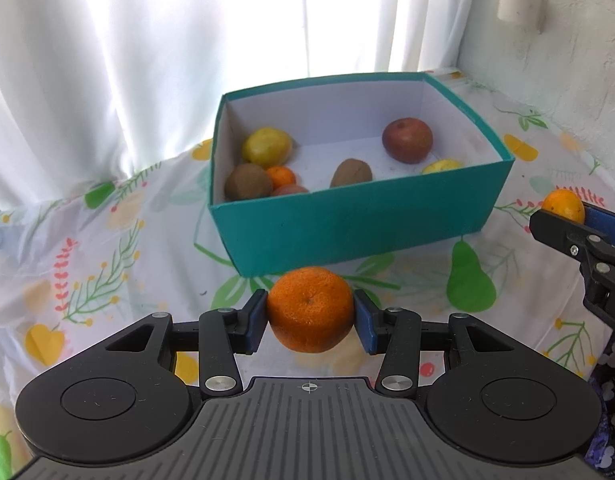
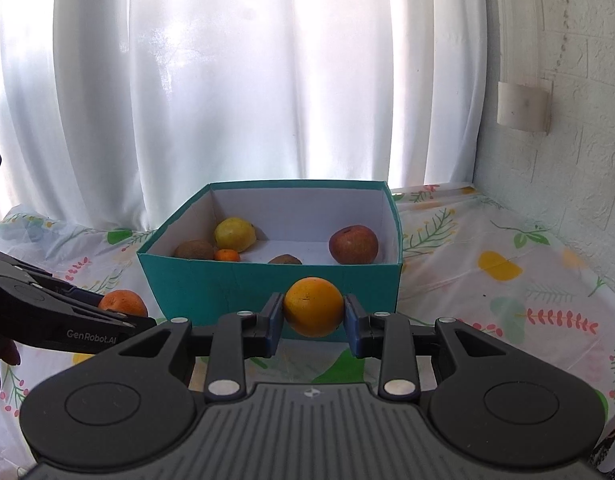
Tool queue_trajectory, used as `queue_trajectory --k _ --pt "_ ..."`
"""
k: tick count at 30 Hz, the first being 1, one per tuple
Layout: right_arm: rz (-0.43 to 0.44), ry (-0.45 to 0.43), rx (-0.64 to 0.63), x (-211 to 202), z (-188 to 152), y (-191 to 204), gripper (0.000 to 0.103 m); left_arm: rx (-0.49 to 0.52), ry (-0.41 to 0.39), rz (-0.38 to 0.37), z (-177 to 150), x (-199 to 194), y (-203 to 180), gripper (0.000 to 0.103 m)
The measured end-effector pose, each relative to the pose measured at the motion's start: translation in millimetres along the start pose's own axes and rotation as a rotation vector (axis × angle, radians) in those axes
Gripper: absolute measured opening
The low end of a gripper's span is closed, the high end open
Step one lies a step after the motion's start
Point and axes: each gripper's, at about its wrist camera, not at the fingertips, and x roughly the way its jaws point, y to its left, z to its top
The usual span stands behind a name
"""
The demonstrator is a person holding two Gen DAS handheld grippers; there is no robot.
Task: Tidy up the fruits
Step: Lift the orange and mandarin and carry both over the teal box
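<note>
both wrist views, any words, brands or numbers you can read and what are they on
"GenRobot.AI": white lettering on the side of the left gripper, seen in the right wrist view.
"D": a single white letter, cut off by the frame edge, on the body of the right gripper in the left wrist view.
Nothing else readable; the teal box shows no print.

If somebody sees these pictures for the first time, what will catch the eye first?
First, an orange fruit clamped in each claw: a mandarin in the left claw, a smoother orange in the right claw. Behind them, on the flowered tablecloth, stands the open teal box, already holding fruit.
</note>
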Motion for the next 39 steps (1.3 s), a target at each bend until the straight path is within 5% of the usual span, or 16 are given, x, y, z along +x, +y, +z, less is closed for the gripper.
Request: queue_trajectory --k 12,26,39 --pt "-0.010 -0.044 -0.011 16.0 29.8 -8.5 0.031 -0.016 -0.045 0.028 32.6 0.0 -11.3 0.050" --pt "-0.028 -0.134 -0.002 45.2 96.9 -19.6 0.031 -0.098 -0.166 0.117 119.8 2.2 -3.1 0.050" --pt "0.017 -0.074 0.038 86.0 84.9 -22.8 0.031 -0.125 -0.098 0.144 116.8 42.9 7.8 0.050"
